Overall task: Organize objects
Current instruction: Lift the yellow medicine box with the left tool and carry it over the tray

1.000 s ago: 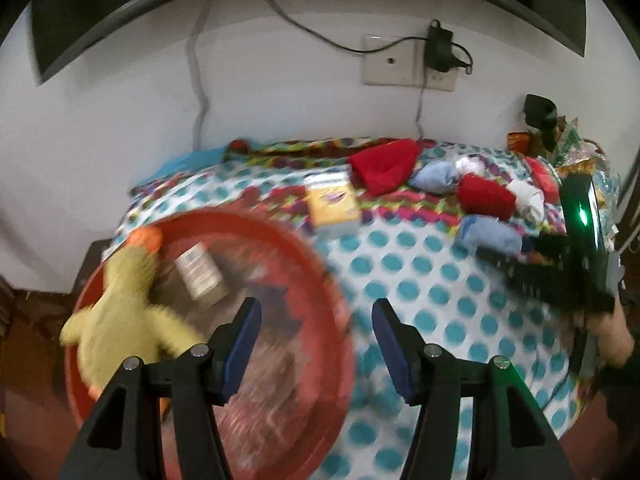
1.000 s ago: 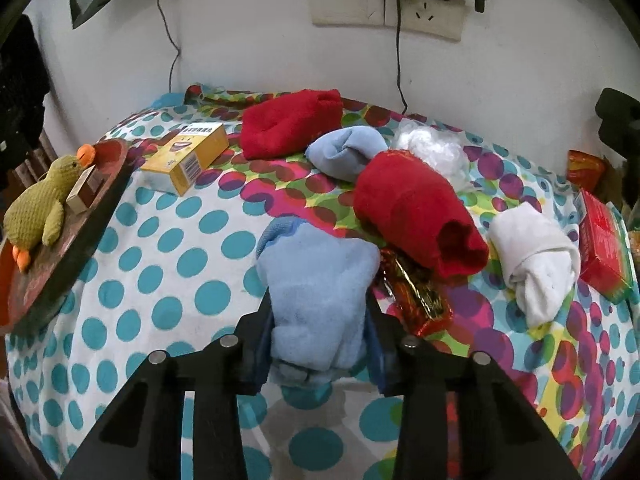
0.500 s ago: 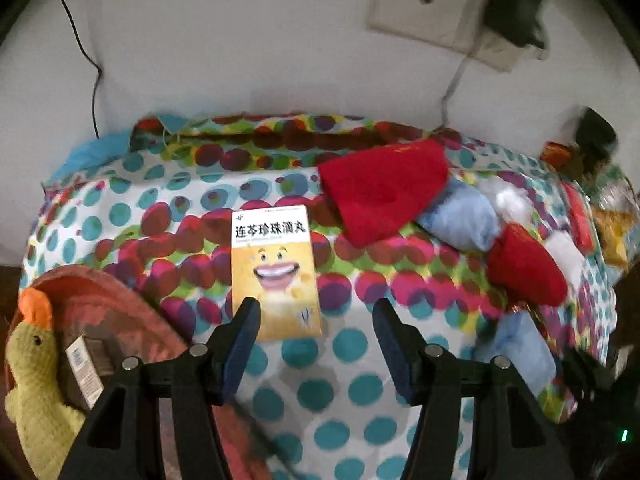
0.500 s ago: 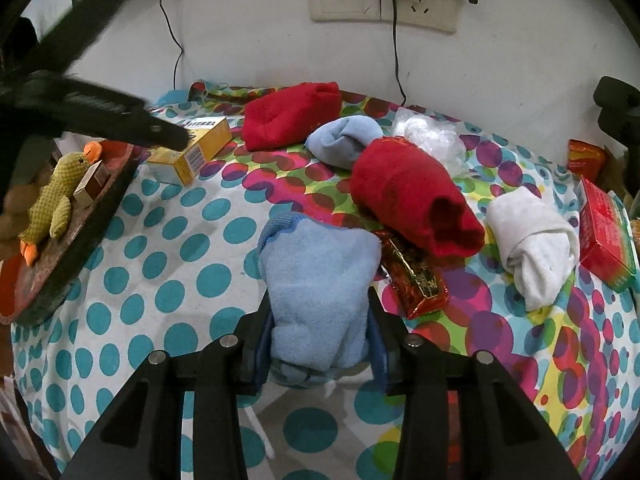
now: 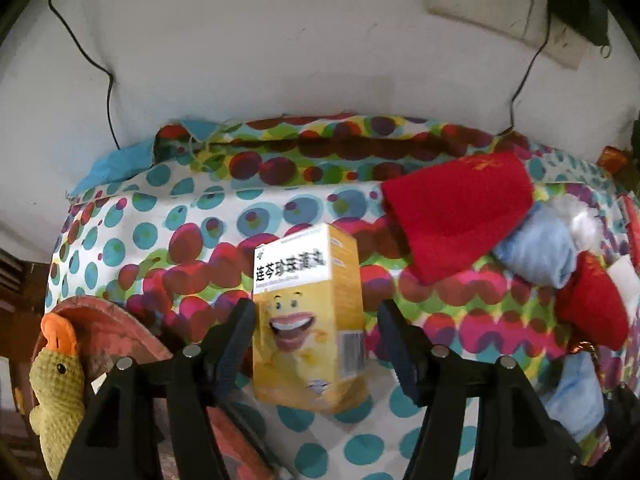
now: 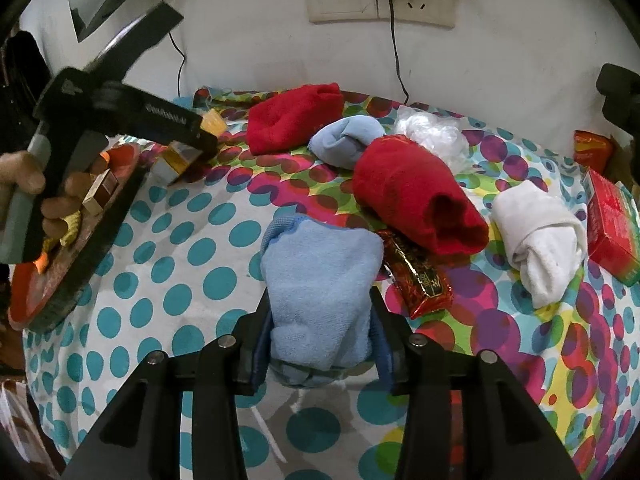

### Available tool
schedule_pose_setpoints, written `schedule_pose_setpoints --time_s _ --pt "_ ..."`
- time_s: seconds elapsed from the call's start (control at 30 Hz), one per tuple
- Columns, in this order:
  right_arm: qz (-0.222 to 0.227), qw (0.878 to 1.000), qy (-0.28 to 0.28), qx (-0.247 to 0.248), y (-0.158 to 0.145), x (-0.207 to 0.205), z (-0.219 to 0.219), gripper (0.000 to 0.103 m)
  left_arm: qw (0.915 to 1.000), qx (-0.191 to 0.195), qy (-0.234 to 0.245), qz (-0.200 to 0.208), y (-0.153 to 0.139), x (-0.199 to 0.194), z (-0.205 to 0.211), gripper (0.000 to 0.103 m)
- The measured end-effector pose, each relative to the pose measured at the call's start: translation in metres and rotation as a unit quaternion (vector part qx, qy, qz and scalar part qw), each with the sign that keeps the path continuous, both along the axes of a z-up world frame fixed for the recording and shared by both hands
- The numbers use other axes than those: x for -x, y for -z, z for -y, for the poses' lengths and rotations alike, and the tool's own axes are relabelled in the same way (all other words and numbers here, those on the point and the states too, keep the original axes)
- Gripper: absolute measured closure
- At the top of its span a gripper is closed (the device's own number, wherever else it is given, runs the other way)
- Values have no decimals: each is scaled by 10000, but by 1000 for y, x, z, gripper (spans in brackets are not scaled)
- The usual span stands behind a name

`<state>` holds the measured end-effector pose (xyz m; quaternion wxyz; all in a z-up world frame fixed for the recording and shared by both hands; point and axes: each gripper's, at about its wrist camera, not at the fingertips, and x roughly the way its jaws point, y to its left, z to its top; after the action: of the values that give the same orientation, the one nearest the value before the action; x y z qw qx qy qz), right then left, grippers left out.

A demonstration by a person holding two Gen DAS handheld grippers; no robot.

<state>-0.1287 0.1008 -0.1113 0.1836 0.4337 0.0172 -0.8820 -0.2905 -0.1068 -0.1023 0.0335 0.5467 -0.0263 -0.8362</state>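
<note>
Polka-dot counter [image 6: 168, 264] w/ clutter. Right claw [image 6: 320, 334] clamped on blue towel [image 6: 320, 280], which rests on cloth, prob. for lifting. Left claw [image 5: 312, 340] spread wide around yellow box [image 5: 308, 320], not gripping yet. Beyond: red tray [image 6: 72, 272], presumably its destination.

Left gripper [image 5: 312, 344] now off the red tray [image 5: 124, 328], fingers [image 5: 236, 336] astride the yellow box [image 5: 308, 320].
</note>
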Motion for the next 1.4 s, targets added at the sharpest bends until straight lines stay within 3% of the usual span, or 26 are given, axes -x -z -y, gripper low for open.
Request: schedule_pose_setpoints --time_s 0.17,0.3,0.4,0.43,0.47,0.5,1.0,1.4 --pt "22 10000 -3 93 0 0 -2 61 9975 -589 -278 266 15 6 15 38" --pt "45 9998 0 193 1 1 -4 59 9984 -503 -191 -153 9 0 13 38" --pt "54 9997 -6 228 1 1 -4 59 9979 -559 -204 -240 5 -3 14 40" --pt "52 9997 -7 221 1 1 -4 59 9978 -577 -193 -245 4 -4 15 45" --pt "52 9997 -6 220 1 1 -4 59 9982 -495 -225 -244 3 -5 14 65" --pt "51 9998 -6 215 1 1 -4 59 9984 -437 -249 -246 2 -6 16 73" --pt "41 9998 -1 182 2 0 -3 59 9984 -466 -57 -301 -4 -26 2 73" --pt "18 9999 21 97 0 0 -1 61 9983 -383 130 -417 -23 -66 -12 73"
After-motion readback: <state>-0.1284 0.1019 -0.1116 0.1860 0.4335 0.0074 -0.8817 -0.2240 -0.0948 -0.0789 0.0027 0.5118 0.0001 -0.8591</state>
